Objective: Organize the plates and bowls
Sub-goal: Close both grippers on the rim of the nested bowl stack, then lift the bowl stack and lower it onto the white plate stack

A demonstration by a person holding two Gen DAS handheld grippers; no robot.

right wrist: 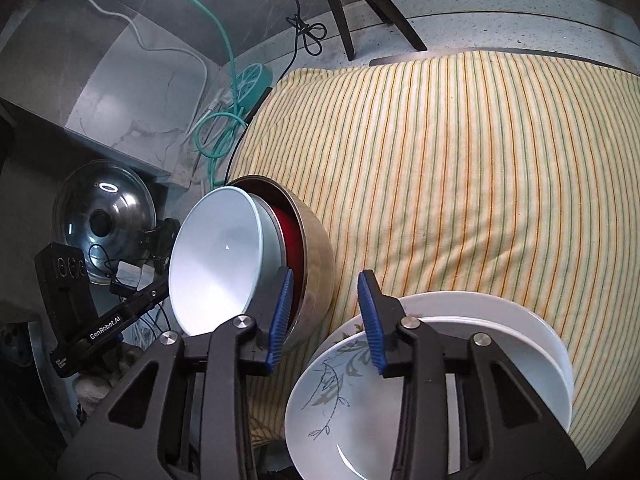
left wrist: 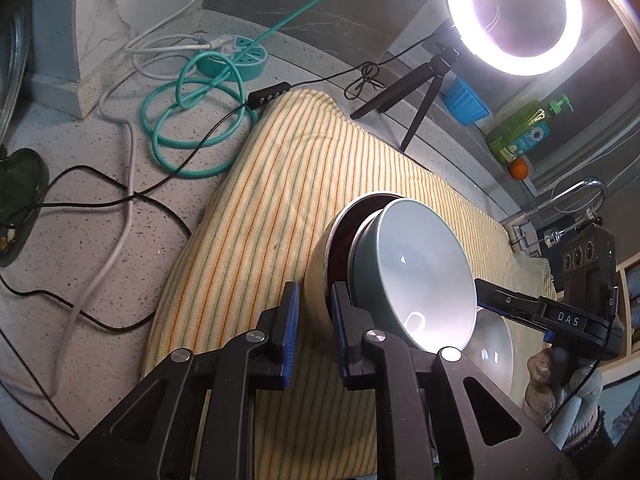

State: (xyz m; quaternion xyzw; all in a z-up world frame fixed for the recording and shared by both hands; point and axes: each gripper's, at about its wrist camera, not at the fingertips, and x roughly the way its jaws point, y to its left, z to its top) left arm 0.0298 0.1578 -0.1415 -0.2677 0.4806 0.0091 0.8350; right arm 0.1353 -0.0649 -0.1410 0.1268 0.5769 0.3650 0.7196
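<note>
A steel bowl (left wrist: 318, 264) lies tipped on its side on the striped cloth (left wrist: 280, 184), with a red bowl (right wrist: 290, 236) and a pale blue-grey bowl (left wrist: 420, 264) nested in it. My left gripper (left wrist: 315, 312) is shut on the steel bowl's rim, one pad outside and one inside. My right gripper (right wrist: 324, 312) straddles the opposite wall of the stack. Its left pad sits behind the pale bowl (right wrist: 216, 264), and a strip of cloth shows between the steel bowl (right wrist: 316, 256) and its right pad. White plates (right wrist: 536, 344), one flower-patterned (right wrist: 324, 396), lie under that gripper.
A lit ring light (left wrist: 514, 16) on a tripod stands behind the cloth. Cables and a teal power strip (left wrist: 232, 60) cover the counter at left. A soap bottle (left wrist: 520, 128), an orange and a faucet (left wrist: 576, 192) are at right. A glass lid (right wrist: 104, 216) leans at left.
</note>
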